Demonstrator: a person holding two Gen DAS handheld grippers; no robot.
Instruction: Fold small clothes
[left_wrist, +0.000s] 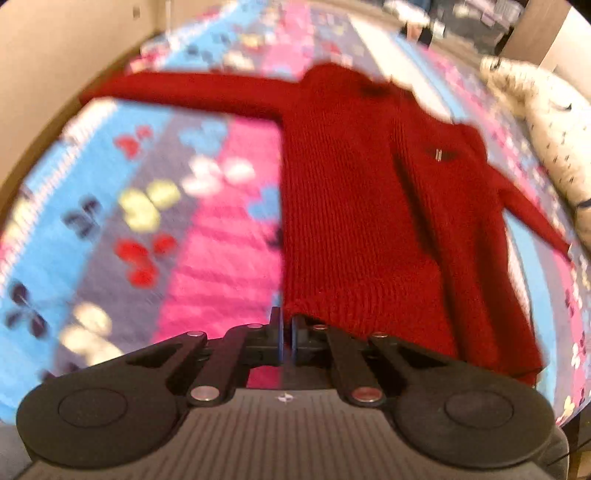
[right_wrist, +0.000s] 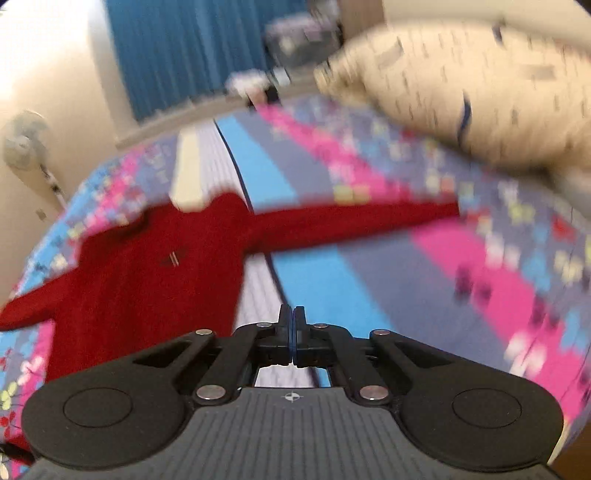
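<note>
Nearest the left wrist camera, the left tool (left_wrist: 287, 325) has its two fingers drawn together, leaving only a thin slit with nothing visibly caught in it. Its tips sit right at the ribbed hem corner of a red knit sweater (left_wrist: 354, 206), though the blur leaves it unclear whether they touch the wool. The sweater lies spread flat on a bed (left_wrist: 218, 236) covered with a striped blue, pink and grey butterfly-print bedspread. Its hem is toward the camera, its neck is farther away, and both sleeves stretch out to either side. A small dark label shows on the chest. A cream patterned pillow (left_wrist: 546, 122) rests on the bed beyond the sleeve at the right of this view.

In the right wrist view, the right tool (right_wrist: 293, 323) is also closed, finger against finger and holding nothing. It hangs over bare bedspread just beside the sweater's body, apart from it. Behind the bed are a blue curtain (right_wrist: 192, 48) and a standing fan (right_wrist: 26, 144) by the wall.
</note>
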